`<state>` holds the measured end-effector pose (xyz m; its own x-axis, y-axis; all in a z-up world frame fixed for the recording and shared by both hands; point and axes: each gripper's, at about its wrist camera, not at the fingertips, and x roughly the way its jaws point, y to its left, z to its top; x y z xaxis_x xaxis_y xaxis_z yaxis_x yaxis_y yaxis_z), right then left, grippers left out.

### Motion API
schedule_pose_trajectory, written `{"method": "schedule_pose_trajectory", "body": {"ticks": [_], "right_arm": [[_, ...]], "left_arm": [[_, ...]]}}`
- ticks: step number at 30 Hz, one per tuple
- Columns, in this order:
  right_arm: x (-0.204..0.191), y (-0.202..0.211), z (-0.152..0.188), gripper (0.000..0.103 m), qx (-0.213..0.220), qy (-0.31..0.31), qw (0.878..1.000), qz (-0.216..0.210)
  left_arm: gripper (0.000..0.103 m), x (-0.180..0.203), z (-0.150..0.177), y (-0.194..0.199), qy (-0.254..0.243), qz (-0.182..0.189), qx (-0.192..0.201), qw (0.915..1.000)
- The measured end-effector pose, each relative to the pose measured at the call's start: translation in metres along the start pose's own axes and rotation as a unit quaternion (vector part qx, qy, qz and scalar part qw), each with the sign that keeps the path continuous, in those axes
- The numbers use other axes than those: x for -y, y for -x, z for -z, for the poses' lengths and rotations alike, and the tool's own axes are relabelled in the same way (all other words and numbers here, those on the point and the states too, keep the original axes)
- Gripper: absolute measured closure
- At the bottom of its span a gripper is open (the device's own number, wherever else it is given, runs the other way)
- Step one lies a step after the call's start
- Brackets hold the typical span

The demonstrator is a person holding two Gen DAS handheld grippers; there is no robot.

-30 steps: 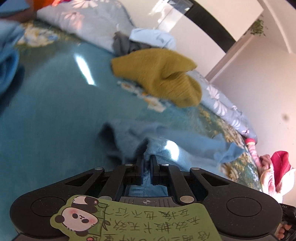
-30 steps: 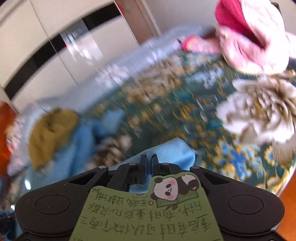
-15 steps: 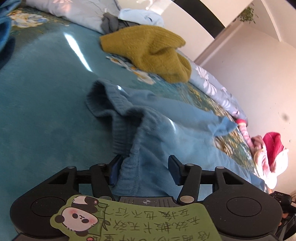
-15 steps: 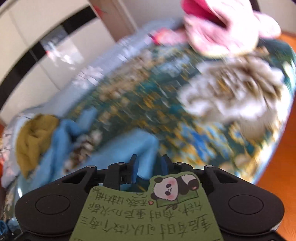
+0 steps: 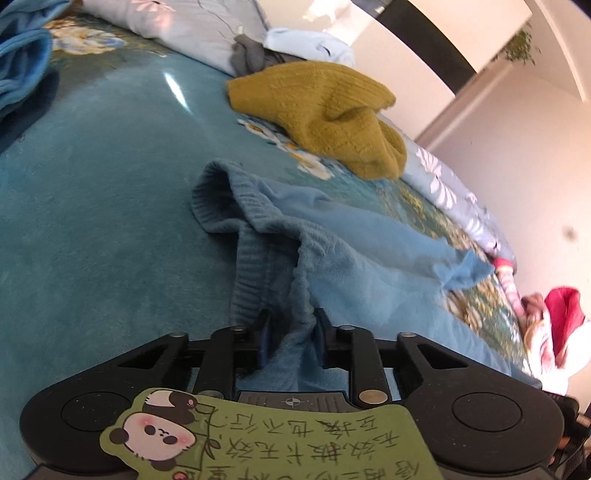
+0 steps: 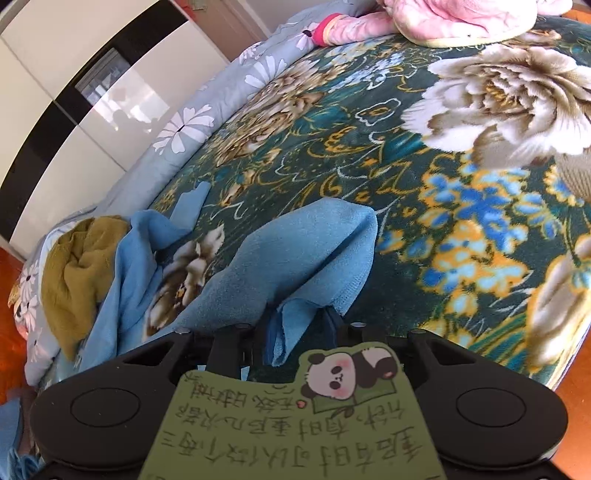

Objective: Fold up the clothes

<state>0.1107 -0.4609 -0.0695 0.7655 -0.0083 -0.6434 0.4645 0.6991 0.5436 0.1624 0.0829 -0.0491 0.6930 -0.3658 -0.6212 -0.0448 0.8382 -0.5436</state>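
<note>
- Left gripper (image 5: 290,326): jaws, just closing, pinch the blue trousers' (image 5: 369,266) ribbed waistband on the bed (image 5: 92,221); only here the waistband shows.
- Right gripper (image 6: 297,326): jaws, also closing, pinch a leg end (image 6: 314,251); only here the big flower print (image 6: 498,107) shows.

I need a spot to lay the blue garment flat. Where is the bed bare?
Bare: the plain teal stretch left of the blue garment, and the flowered blanket right of its held corner. Crowded: the far edge, with the mustard sweater and pink clothes.
</note>
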Motion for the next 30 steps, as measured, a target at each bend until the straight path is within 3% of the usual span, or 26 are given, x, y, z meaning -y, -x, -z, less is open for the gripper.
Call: {"method": "schedule_pose_trajectory", "body": {"ticks": [1, 7, 14, 22, 30], "right_arm": [[0.001, 0.001, -0.001, 0.098, 0.004, -0.001, 1.000, 0.004], [0.017, 0.023, -0.020, 0.099, 0.052, -0.005, 0.998, 0.025], [0.049, 0.055, -0.081, 0.099, 0.106, 0.020, 0.991, 0.073], [0.080, 0.029, -0.092, 0.099, 0.060, 0.024, 0.993, 0.101], [0.077, 0.040, -0.088, 0.087, 0.078, 0.026, 0.993, 0.088]], "left_arm": [[0.090, 0.001, -0.001, 0.000, 0.000, -0.003, -0.001, 1.0000], [0.097, 0.004, -0.005, -0.001, 0.000, -0.002, -0.001, 1.0000], [0.097, 0.002, -0.009, -0.004, 0.009, 0.003, 0.000, 1.0000], [0.096, 0.003, -0.004, -0.010, 0.005, -0.001, -0.013, 0.9999], [0.088, 0.001, 0.000, -0.006, 0.005, 0.003, -0.020, 0.9998]]}}
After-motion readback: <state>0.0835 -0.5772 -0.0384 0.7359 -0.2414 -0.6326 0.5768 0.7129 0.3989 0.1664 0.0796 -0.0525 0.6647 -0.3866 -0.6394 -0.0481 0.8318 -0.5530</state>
